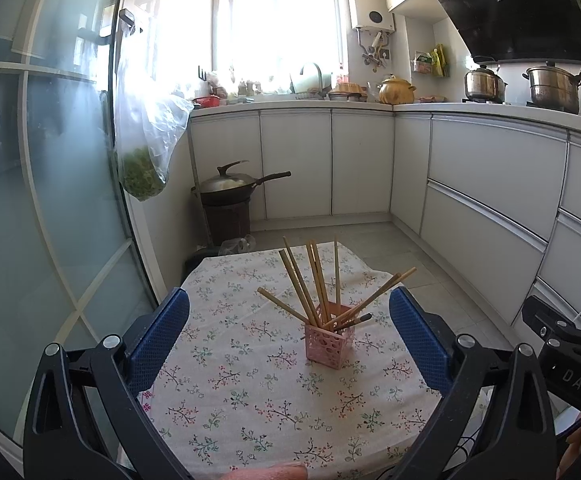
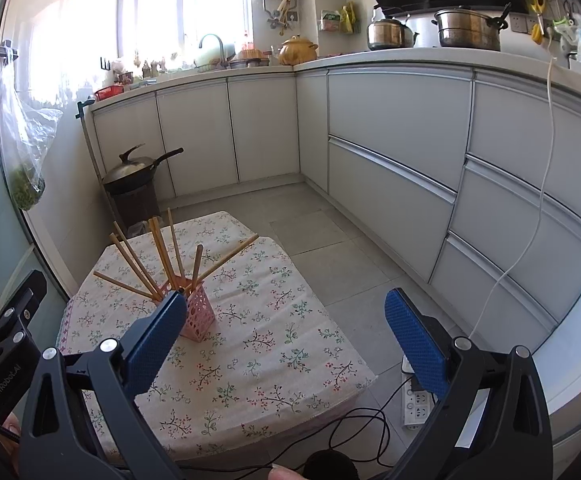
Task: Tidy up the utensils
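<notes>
On table [image 1: 250,400], chopsticks [image 1: 314,280] stood splayed in holder [image 1: 328,340]; left gripper [image 1: 290,336] and right gripper [image 2: 290,336] gaped wide, empty; best leave holder undisturbed.

Left gripper [image 1: 289,332] frame: black moulded arms with triangular cut-outs, round silver screw heads at the pivots.
Left gripper pads [image 1: 158,336]: blue, with a fine diamond-grid texture.
Right gripper [image 2: 286,340] frame: the same black arms and silver screws.
Right gripper pads [image 2: 416,344]: blue, textured alike.
Markings: white letters "DAS" on one black body, "GenRobot.AI" on the other.
</notes>
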Demonstrator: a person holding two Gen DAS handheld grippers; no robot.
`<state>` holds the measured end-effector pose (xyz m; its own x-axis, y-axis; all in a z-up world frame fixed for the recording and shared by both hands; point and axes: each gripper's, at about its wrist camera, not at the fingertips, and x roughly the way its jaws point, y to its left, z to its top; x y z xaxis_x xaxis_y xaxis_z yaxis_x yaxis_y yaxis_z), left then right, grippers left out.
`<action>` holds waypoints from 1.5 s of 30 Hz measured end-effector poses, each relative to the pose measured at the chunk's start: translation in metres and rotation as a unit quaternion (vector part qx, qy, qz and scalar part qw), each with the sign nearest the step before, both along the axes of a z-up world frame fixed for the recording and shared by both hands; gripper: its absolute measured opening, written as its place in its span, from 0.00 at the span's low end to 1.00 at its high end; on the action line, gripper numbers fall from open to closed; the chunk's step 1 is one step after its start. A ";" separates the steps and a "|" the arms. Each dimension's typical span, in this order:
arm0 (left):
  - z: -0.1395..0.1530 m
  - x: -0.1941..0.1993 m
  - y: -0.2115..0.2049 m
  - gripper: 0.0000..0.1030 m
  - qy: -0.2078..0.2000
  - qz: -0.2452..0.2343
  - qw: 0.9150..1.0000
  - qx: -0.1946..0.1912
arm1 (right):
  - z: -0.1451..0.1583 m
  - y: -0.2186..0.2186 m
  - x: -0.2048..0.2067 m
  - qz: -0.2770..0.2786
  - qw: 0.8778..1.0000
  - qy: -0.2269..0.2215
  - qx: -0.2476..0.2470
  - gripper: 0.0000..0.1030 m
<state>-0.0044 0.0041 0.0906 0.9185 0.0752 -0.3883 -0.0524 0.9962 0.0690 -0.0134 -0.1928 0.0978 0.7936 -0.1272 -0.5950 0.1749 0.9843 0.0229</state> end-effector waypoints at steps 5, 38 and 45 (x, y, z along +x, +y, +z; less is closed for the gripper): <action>0.000 0.000 0.000 0.93 0.000 0.000 1.000 0.000 | -0.002 0.001 0.000 0.000 1.000 0.002 0.002 0.94; -0.007 0.001 -0.002 0.93 0.007 -0.002 1.000 0.002 | -0.006 -0.001 0.000 0.004 1.000 0.010 0.006 0.94; -0.009 -0.001 -0.006 0.69 0.007 -0.023 1.000 0.003 | -0.006 -0.001 0.001 0.004 1.000 0.013 0.007 0.94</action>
<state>-0.0051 -0.0019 0.0818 0.9154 0.0350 -0.4011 -0.0052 0.9972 0.0750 -0.0123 -0.1937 0.0917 0.7784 -0.1120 -0.6176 0.1677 0.9853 0.0326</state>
